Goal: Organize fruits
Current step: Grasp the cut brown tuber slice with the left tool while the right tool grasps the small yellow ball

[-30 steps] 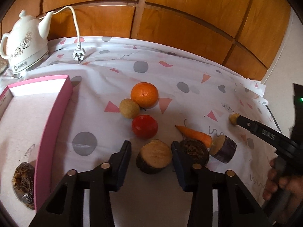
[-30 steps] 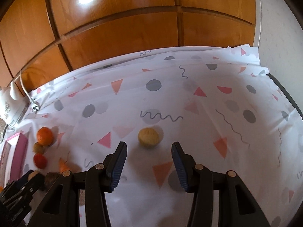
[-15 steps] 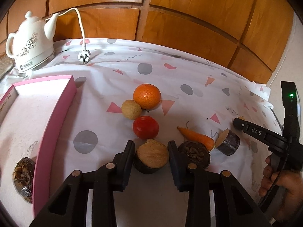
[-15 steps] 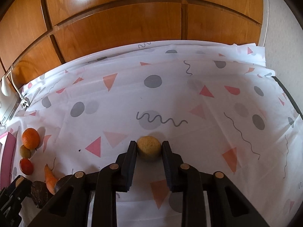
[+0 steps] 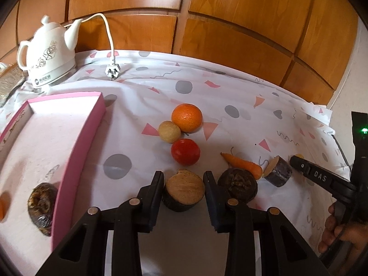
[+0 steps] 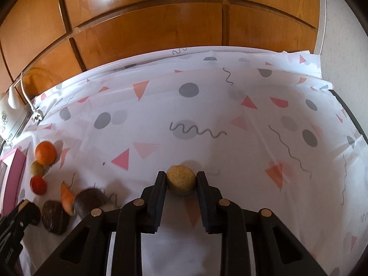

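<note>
Fruits and vegetables lay loose on the patterned tablecloth (image 5: 241,96), and over the last second both tongs had closed in. The left gripper (image 5: 184,185), wide open a second before, had narrowed until its jaws sat against the flanks of a cut, dark-skinned tuber piece (image 5: 185,193) with a pale top face. The right gripper (image 6: 181,184) had likewise drawn its jaws in from well apart to pinch a small tan round fruit (image 6: 181,182). Both pieces seemed still to rest on the cloth, so I judged the grasps just made and the lifts not yet begun; each piece probably had still to be carried to the pink tray (image 5: 80,138).

The left wrist view alone showed the tray's inside, where a dark lumpy piece (image 5: 42,204) already lay near its right wall. It also gave the cluster clearly: an orange (image 5: 187,117) touching a second tan fruit (image 5: 169,131), a tomato (image 5: 185,151) just below them, a carrot (image 5: 243,164) between a dark rough-topped piece (image 5: 238,187) and another cut tuber slice (image 5: 278,171), and a white kettle (image 5: 49,53) with its plug (image 5: 112,71) at the back. The right wrist view alone showed the pinched fruit in full, well apart from that cluster; the left view caught only a sliver of it beyond the other tong's tip.
</note>
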### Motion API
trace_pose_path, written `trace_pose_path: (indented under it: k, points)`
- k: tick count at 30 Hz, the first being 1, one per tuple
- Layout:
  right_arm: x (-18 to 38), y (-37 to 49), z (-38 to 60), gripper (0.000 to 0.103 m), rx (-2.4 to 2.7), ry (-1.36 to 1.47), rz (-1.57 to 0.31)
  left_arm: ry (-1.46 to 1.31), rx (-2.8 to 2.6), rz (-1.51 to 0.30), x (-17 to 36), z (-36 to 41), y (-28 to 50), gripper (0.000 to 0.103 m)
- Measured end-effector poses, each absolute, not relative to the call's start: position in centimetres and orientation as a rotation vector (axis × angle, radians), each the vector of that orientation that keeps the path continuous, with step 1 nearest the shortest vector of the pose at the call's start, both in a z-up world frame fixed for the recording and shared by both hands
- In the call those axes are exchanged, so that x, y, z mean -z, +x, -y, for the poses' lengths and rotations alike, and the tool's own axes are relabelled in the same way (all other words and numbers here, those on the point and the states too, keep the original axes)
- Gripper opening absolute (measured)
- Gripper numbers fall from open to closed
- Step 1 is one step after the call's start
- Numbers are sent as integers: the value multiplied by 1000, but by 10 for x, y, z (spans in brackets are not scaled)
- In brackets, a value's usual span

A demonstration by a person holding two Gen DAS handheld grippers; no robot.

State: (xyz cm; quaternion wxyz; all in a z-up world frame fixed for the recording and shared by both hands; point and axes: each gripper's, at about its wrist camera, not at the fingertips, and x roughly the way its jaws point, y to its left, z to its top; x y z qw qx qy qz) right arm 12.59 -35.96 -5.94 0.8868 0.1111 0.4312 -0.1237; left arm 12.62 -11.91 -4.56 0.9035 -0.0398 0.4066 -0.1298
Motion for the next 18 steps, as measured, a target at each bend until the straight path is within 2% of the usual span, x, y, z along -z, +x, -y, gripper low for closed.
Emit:
trace_pose_path:
  k: [18]
  points:
    - [38,63,303,26,79,234,-851,-98,232,-759,6,77,79,36]
